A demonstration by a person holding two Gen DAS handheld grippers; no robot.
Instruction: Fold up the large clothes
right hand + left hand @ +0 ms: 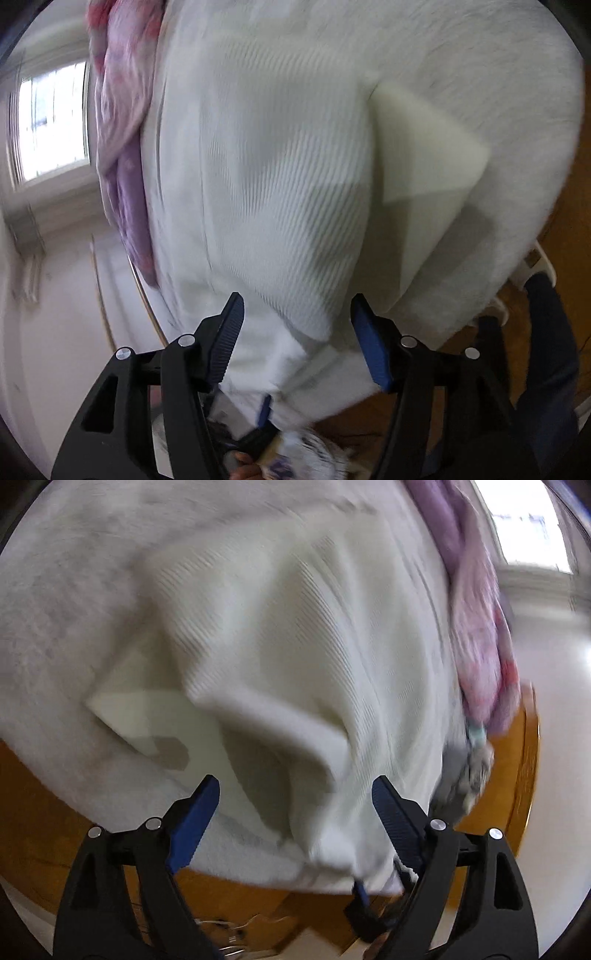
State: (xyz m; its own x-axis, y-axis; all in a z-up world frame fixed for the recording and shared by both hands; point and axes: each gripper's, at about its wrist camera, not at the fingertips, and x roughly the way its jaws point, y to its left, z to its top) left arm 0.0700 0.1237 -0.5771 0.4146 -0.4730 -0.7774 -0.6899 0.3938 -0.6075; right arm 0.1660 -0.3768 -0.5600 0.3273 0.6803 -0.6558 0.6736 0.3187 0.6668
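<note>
Both grippers stand open with nothing between their blue pads: the left gripper [295, 797] spread wide, the right gripper [297, 315] a little narrower. The white ribbed garment [295, 635] lies crumpled on a grey cover [66, 590] over a wooden table [33, 805], directly ahead of and below both sets of fingers, its nearest folded edge hanging at the table's near rim. Its ribs and long axis seem to run away from the left camera, toward a purple-pink cloth [476, 620] at the far side. Neither hand looks clearly nearer; each faces the near hem, so I'd judge the next grasp takes that edge from both ends.
</note>
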